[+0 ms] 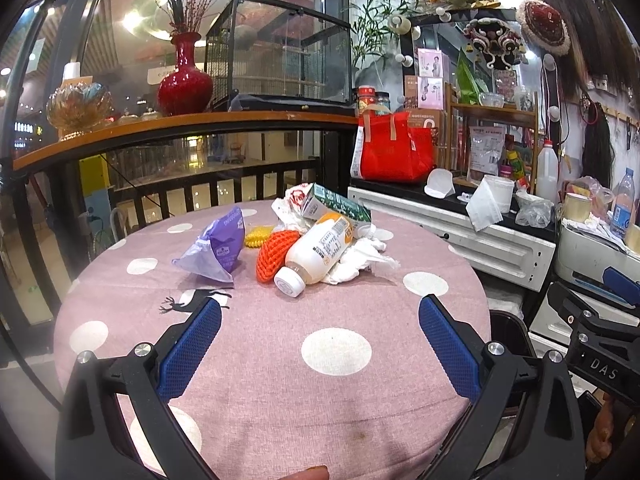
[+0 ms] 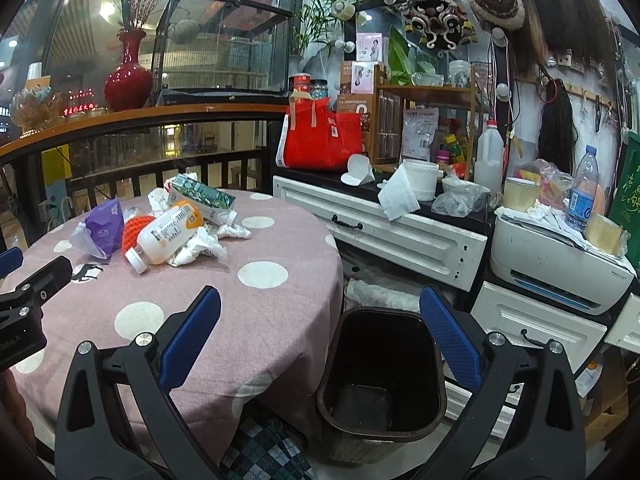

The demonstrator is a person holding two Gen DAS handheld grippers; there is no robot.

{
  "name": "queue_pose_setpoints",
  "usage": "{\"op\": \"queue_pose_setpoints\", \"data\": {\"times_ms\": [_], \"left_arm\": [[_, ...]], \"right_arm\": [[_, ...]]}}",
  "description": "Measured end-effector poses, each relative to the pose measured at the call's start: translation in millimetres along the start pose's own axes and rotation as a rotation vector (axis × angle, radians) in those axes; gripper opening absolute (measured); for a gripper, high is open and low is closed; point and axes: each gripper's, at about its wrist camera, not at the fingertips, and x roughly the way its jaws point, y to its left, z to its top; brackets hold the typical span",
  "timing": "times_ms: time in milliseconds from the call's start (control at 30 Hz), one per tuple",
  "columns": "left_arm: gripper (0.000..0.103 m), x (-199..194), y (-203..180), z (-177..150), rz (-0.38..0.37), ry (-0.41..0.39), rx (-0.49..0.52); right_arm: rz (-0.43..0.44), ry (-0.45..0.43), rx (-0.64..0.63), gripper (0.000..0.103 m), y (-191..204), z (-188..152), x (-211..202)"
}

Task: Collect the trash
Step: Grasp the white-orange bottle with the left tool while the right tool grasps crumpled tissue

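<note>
A heap of trash lies at the far side of the round pink dotted table [image 1: 280, 360]: a white bottle [image 1: 316, 248] on its side, an orange foam net [image 1: 274, 254], a purple bag [image 1: 220, 246], a green carton [image 1: 336, 204] and crumpled white tissues [image 1: 356, 258]. My left gripper [image 1: 320, 308] is open above the table, short of the bottle, with nothing between its fingers. My right gripper [image 2: 320, 304] is open off the table's right edge, above an empty dark bin [image 2: 380, 376] on the floor. The heap shows in the right wrist view too, with the bottle [image 2: 164, 236] foremost.
A white cabinet [image 2: 400, 236] crowded with a red bag [image 2: 320, 140], jugs and bottles stands to the right. A white printer [image 2: 560, 264] sits beside it. A dark railing with a wooden ledge and red vase [image 1: 184, 80] runs behind the table.
</note>
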Motion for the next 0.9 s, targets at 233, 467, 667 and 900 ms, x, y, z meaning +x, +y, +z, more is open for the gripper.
{"op": "queue_pose_setpoints", "data": {"times_ms": [233, 467, 667, 900], "left_arm": [[0.097, 21.9, 6.7, -5.6, -0.027, 0.107, -0.021], [0.097, 43.7, 18.1, -5.5, -0.061, 0.193, -0.014], [0.097, 77.3, 25.8, 15.2, -0.161, 0.245, 0.058], [0.095, 141.1, 27.7, 58.9, -0.27, 0.311, 0.161]], "right_arm": [[0.008, 0.077, -0.024, 0.098, 2.6, -1.4, 19.7], [0.101, 0.163, -0.112, 0.098, 17.8, 6.9, 49.3], [0.179, 0.189, -0.161, 0.098, 23.9, 20.5, 79.2], [0.217, 0.22, -0.138, 0.098, 15.5, 34.7, 108.1]]}}
